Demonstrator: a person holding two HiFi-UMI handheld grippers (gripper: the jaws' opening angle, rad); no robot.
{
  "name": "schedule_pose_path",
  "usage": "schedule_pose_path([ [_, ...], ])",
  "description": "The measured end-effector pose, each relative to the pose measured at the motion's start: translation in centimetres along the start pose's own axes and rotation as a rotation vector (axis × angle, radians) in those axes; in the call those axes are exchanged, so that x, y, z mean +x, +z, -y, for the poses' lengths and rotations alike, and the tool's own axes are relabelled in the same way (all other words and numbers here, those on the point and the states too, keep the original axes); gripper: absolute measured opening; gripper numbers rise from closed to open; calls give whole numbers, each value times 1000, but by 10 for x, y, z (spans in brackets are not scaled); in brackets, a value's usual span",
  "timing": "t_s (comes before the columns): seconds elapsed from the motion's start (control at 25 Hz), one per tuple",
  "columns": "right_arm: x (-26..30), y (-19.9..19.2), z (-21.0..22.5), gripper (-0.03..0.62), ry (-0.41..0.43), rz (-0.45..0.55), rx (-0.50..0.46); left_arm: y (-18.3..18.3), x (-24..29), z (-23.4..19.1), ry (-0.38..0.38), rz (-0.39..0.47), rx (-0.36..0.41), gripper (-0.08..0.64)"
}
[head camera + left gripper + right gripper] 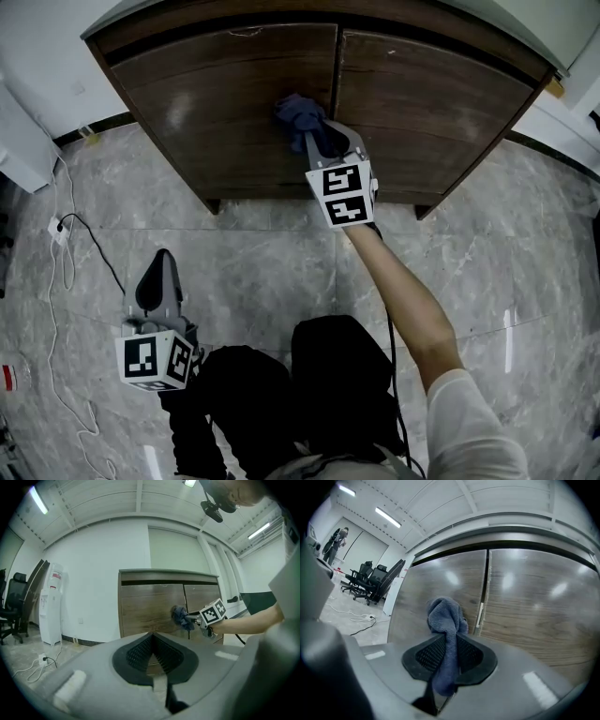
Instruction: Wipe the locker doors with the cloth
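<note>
- At the front of the wooden locker (pixel 244 141), the right gripper (pixel 316 134) is reached forward on an outstretched arm. Its jaws are closed on a blue cloth (pixel 298 113).
- In the right gripper view the cloth (pixel 446 620) runs down between the ribbed pads, and its bunched end stands out past the tips of the right gripper (pixel 449 645).
- That bunched end lies against the left door (pixel 220 94), just beside the seam with the right door (pixel 431 98) and near the pale strip (pixel 481 614) on the door edge.
- The left gripper (pixel 161 274) hangs low over the grey marble floor (pixel 272 272), well apart from the locker. In its own view the left gripper (pixel 153 649) has its jaws brought together at the tips with nothing between them.
- Each gripper bears a marker cube (pixel 341 193) printed with black-and-white square codes, with no letters on it.
- A white power strip (pixel 56 230) with a cable lies on the floor at the left.
- A white water dispenser (pixel 50 604) stands left of the locker. Its red label is too small to read.
</note>
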State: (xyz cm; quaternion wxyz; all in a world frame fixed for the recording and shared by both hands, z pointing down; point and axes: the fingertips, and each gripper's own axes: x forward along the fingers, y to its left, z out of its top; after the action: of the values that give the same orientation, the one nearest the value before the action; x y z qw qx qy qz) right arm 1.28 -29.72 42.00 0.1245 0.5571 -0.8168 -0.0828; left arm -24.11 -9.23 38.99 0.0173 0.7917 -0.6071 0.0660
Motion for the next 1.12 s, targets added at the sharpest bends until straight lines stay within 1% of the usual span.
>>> schedule_pose_path([
  [0.24, -14, -3, 21, 69, -21, 2, 17, 4, 1, 9, -8, 12, 14, 2],
  [0.6, -38, -9, 48, 69, -53, 6, -7, 6, 2, 20, -15, 6, 19, 2],
  [0.8, -57, -22, 83, 69, -106, -11, 16, 7, 4, 27, -19, -3, 16, 3],
  [1.12, -81, -37, 125, 69, -156, -36, -27, 3, 11, 39, -39, 5, 27, 2],
])
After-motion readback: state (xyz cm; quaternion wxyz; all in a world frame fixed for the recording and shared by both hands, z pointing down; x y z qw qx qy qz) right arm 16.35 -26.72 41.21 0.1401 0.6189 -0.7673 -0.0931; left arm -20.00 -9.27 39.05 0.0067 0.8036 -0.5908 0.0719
